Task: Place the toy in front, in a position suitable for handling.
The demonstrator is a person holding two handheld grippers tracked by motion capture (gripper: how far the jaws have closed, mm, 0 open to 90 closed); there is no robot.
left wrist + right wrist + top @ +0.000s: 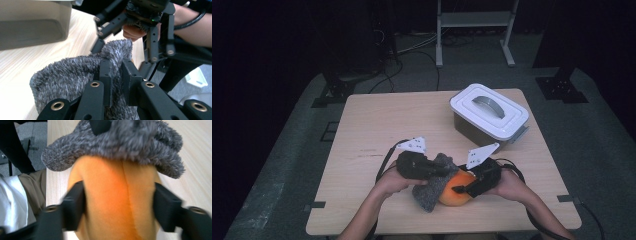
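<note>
High view: orange plush toy (457,192) sits at the near edge of the table (377,120), between my hands, with the grey fuzzy sock (432,187) half over it. Both look soft, light, squashy; the sock is stretchy and best taken by its cuff, the toy by its body. White lidded box (489,114) well apart, far right.

Left gripper view: my left fingers (116,75) are pressed together, pinching a fold of the sock's fuzzy cuff.

Right gripper view: my right fingers (120,206) are spread either side of the toy's orange body; blurred, pads seem to touch but not squeeze. Sock caps the toy's far end.
</note>
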